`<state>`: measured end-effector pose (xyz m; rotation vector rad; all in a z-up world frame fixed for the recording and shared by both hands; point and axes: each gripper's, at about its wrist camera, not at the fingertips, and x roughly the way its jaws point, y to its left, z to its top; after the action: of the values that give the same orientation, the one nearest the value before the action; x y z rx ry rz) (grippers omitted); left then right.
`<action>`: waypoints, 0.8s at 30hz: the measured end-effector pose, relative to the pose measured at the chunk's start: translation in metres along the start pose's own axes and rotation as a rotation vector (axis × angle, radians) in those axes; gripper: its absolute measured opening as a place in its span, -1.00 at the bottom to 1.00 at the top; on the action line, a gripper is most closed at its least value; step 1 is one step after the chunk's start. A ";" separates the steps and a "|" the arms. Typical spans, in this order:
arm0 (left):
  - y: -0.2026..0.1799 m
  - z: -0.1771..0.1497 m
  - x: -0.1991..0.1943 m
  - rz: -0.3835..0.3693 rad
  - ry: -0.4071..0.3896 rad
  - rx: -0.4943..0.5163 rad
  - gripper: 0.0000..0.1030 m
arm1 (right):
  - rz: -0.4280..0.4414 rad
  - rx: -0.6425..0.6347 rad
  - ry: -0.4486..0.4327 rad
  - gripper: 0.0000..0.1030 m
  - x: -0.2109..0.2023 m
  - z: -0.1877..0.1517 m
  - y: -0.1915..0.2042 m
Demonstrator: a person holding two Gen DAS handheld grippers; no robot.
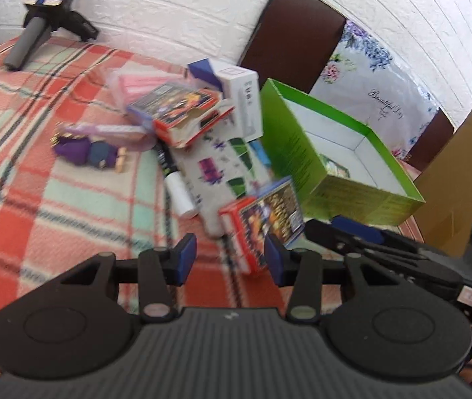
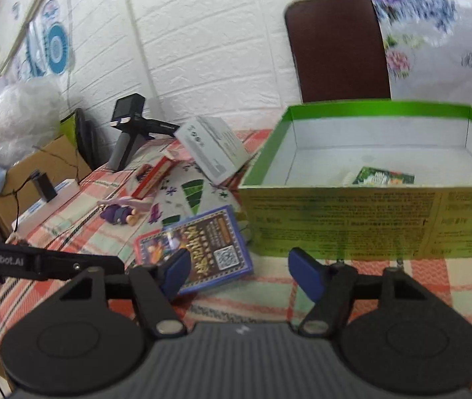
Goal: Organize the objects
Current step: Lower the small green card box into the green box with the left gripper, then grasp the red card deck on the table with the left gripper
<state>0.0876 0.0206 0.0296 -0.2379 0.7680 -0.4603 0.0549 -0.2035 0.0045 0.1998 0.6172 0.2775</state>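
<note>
A green open box [image 1: 302, 153] stands on the plaid cloth; it also shows in the right wrist view [image 2: 352, 219], with a small green packet [image 2: 384, 177] inside. A red-and-blue card box [image 1: 262, 222] lies just ahead of my open left gripper [image 1: 231, 259]; it also shows in the right wrist view [image 2: 202, 249], beside the left fingertip of my open, empty right gripper [image 2: 239, 272]. Behind lie a second card box [image 1: 186, 113], a white box [image 1: 242, 99], a purple doll [image 1: 86, 153] and a patterned pouch [image 1: 216, 169].
A camera on a small tripod [image 1: 46, 16] stands at the far left by the white brick wall. A dark chair back [image 1: 295, 33] and floral cloth [image 1: 369, 83] are behind the green box. A brown cardboard box [image 1: 462, 183] is at the right.
</note>
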 end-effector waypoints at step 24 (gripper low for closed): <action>0.067 -0.004 -0.013 -0.078 0.045 -0.075 -0.20 | 0.129 -0.257 0.139 0.37 0.014 -0.038 0.083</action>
<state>0.0978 0.0848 0.0102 -0.3295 0.8226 -0.5126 0.0275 -0.1166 -0.0111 -0.0280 0.7002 0.4944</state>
